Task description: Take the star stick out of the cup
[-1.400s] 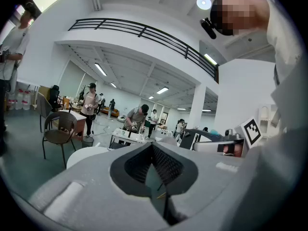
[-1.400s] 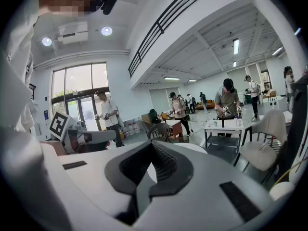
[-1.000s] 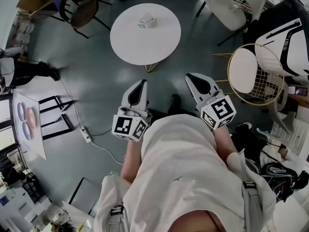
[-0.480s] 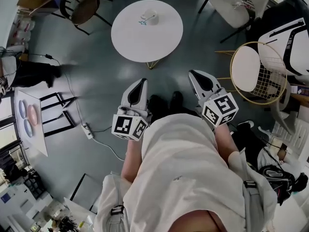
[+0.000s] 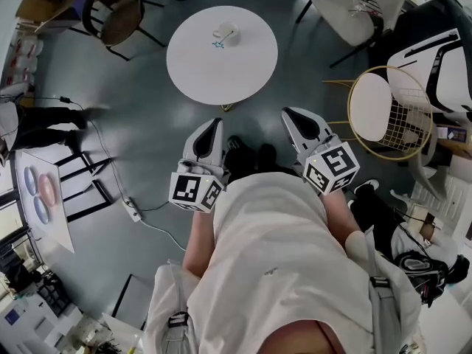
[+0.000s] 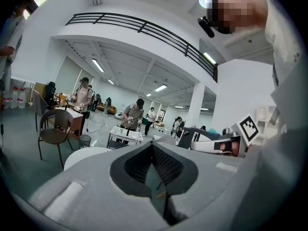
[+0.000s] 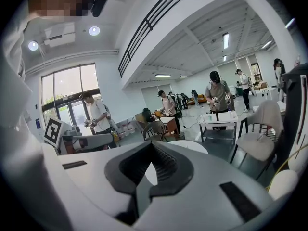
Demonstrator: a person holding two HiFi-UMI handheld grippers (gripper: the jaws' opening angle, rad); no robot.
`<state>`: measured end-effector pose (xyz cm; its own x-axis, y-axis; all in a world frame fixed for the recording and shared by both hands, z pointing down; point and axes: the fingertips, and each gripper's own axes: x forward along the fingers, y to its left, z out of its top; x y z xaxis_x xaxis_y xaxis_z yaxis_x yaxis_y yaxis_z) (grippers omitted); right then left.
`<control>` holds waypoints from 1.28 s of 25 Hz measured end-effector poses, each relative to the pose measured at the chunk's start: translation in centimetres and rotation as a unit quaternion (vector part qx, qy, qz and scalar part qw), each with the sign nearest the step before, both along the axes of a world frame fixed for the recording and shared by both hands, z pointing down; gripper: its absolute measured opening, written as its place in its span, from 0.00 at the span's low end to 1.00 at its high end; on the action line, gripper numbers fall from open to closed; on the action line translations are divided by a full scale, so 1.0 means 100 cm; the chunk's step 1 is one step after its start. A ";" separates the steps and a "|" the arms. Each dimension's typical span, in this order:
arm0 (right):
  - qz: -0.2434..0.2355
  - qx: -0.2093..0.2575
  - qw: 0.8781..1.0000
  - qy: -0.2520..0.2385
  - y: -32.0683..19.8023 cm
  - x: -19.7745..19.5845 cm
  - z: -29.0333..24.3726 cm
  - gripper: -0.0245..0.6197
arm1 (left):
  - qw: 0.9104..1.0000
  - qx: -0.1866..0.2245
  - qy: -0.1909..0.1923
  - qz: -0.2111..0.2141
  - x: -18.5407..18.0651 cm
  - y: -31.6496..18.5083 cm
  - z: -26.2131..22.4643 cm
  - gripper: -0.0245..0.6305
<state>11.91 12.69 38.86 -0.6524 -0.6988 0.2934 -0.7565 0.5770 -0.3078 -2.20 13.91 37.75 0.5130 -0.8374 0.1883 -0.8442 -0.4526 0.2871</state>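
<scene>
White round table (image 5: 221, 68): is carrying the cup (image 5: 225, 32) near its far edge. The star stick is too small to pick out and is presumably sitting inside the cup.

Left tool (image 5: 214, 126) and right tool (image 5: 293, 116): the person is holding both low in front of the body, side by side and well apart from the table, pointing toward it. Each tool's jaws are pressing together on nothing, likely because nothing needs gripping yet.

Judgement: the approach is the step in hand, with reaching, opening and pinching the stick not yet begun.
</scene>
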 end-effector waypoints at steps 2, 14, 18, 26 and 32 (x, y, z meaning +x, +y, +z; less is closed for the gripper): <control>0.003 0.000 1.000 0.006 -0.009 -0.005 -0.002 0.05 | 1.000 0.007 0.005 0.005 -0.004 -0.012 -0.006 0.05; 0.025 -0.001 0.999 0.024 -0.051 -0.051 -0.014 0.05 | 0.999 0.010 0.015 0.027 -0.050 -0.056 -0.012 0.05; 0.045 -0.004 0.999 0.029 -0.058 -0.064 -0.012 0.05 | 0.999 0.007 0.019 0.033 -0.072 -0.061 -0.008 0.05; 0.061 -0.008 0.998 0.029 -0.065 -0.091 -0.007 0.05 | 0.999 -0.007 0.024 0.040 -0.099 -0.068 0.005 0.05; 0.055 -0.020 0.998 0.030 -0.083 -0.088 0.001 0.05 | 0.999 -0.018 0.026 0.038 -0.094 -0.083 0.014 0.05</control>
<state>3.08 4.35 39.00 -0.5523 -0.7524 0.3589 -0.8327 0.4773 -0.2808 -11.62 5.56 39.17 0.5845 -0.7892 0.1886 -0.7916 -0.5036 0.3460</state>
